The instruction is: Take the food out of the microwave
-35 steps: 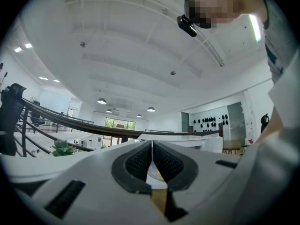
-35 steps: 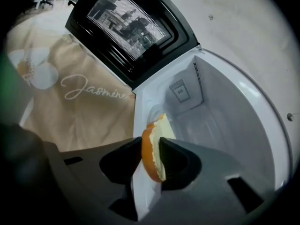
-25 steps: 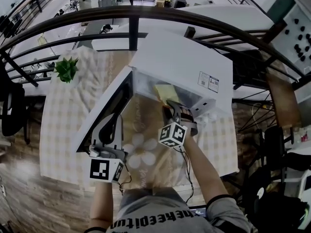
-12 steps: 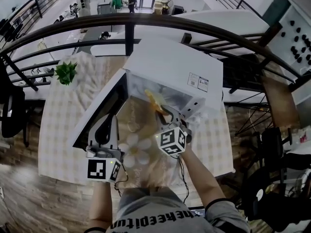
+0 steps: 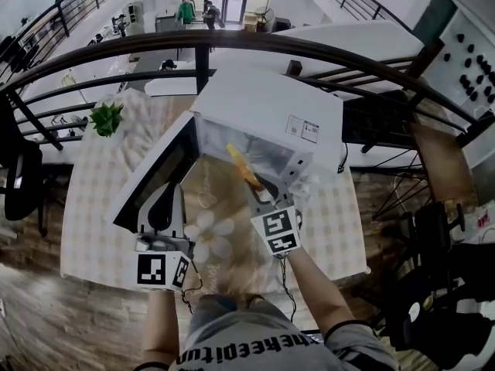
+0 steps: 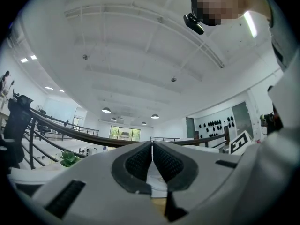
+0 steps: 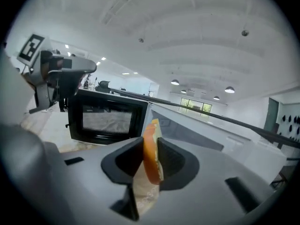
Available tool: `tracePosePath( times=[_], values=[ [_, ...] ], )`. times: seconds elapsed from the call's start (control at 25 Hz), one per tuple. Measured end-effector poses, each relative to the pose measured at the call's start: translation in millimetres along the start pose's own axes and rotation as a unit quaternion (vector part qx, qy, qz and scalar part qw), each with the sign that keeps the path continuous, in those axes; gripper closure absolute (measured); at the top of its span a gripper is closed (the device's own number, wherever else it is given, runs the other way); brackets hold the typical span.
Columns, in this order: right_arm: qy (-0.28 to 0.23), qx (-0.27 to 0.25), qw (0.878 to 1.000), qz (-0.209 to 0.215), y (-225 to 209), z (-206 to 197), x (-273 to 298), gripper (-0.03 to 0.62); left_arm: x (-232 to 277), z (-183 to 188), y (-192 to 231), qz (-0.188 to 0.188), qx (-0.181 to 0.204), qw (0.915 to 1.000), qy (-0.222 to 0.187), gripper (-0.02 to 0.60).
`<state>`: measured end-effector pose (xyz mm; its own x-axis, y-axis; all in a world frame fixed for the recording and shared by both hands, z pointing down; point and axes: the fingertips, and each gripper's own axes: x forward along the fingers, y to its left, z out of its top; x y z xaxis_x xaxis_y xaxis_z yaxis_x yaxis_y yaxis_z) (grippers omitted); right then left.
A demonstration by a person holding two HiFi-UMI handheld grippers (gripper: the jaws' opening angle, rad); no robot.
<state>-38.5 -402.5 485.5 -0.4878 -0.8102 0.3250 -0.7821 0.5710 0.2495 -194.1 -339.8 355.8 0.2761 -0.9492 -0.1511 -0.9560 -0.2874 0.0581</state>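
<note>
The right gripper [image 7: 151,159] pinches the flat orange food slice [image 5: 238,163] just outside the white box microwave [image 5: 271,110]; hold tight, pull away slowly; the left gripper [image 6: 152,161] is closed, empty

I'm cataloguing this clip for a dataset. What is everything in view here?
microwave: one, white, on the table, door swung open to the left
food slice: one, orange-yellow, in front of the microwave opening
plant: one, green, table's far left corner
table: one, beige checked cloth with flower print
railing: one, dark, beyond the table
left gripper: one, white, jaws together, empty, beside the door
right gripper: one, white, jaws shut on the food slice
</note>
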Motion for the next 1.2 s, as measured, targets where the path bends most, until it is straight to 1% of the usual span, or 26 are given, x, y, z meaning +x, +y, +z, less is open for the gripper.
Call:
tracePosePath(
  times=[0.28,0.44,0.56,1.2],
  values=[
    [-0.028,0.030,0.999,-0.003,0.4,12.4,-34.4,0.500,-16.3,13.8,-11.5,0.009,0.003,0.9999,-0.008,0.571],
    [-0.038,0.045,0.998,-0.009,-3.2,12.4,-53.7,0.500,-24.8,20.4,-17.9,0.015,0.004,0.9998,-0.013,0.569],
    [-0.054,0.057,0.997,-0.011,-4.8,21.2,-69.7,0.500,-31.3,25.9,-23.5,0.019,0.006,0.9997,-0.016,0.569],
    [-0.112,0.096,0.989,-0.020,-9.6,47.4,-143.2,0.500,-68.7,46.7,-52.2,0.037,0.021,0.9987,-0.028,0.569]
  ],
)
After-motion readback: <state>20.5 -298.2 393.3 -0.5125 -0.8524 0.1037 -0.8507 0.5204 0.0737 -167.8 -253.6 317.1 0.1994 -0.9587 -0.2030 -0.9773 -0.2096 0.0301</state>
